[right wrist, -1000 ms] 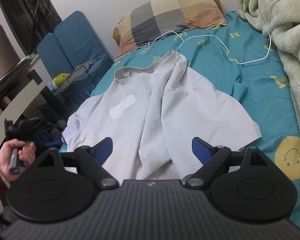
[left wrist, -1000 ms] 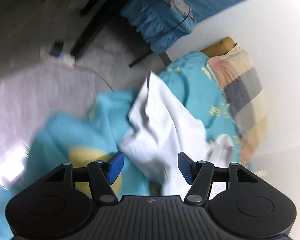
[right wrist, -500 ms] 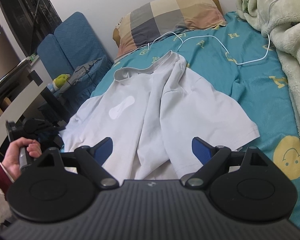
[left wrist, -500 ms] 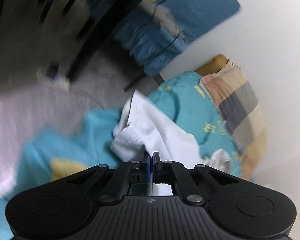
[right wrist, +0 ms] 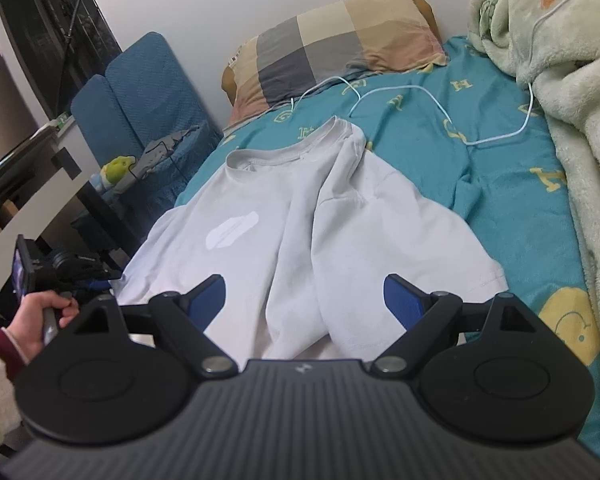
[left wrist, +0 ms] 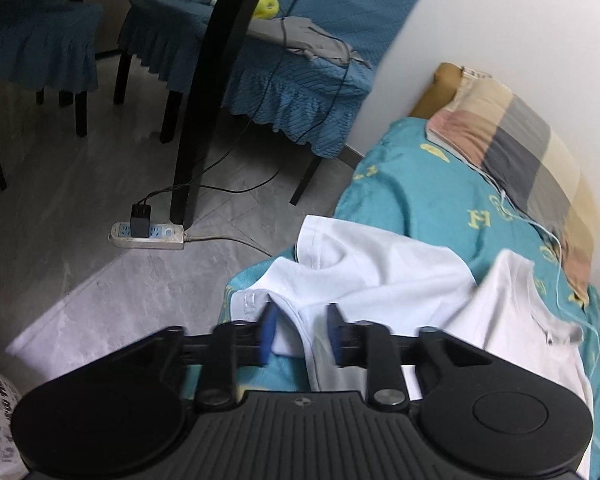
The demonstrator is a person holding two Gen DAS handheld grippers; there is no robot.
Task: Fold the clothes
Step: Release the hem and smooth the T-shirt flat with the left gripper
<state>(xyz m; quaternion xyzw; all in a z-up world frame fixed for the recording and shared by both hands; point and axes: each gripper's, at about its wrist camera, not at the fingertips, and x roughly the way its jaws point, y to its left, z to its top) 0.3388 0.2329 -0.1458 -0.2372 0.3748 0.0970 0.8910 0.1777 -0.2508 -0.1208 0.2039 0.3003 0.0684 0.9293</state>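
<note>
A white T-shirt (right wrist: 300, 216) lies spread out on the bed (right wrist: 512, 184), and everything here is told from that shirt.

Off the shirt's left edge, past the side of the bed, a hand (right wrist: 40, 320) holds the left hand-held gripper (left wrist: 300, 336). In the left wrist view its blue fingers (left wrist: 269, 332) sit over the shirt's edge where it hangs at the side of the bed. The jaws are opening. A fold of the white cloth is between them, and the pads do not press on it. Farther left of the shirt, down on the floor, a power strip (left wrist: 148, 236) lies by a black leg (left wrist: 208, 92). Blue covered chairs (left wrist: 284, 64) stand behind it.

In the middle, the shirt's collar (right wrist: 288, 152) points at a checked pillow (right wrist: 332, 44) at the head of the bed. A pale patch (right wrist: 232, 232) shows on the chest. The right hand-held gripper (right wrist: 304, 300) is over the bottom end of the shirt. Its jaws are wide apart and hold nothing.

To the right of the shirt, a white cable (right wrist: 440, 108) loops across the teal sheet. Beyond it a fluffy green blanket (right wrist: 572, 80) is piled up.
</note>
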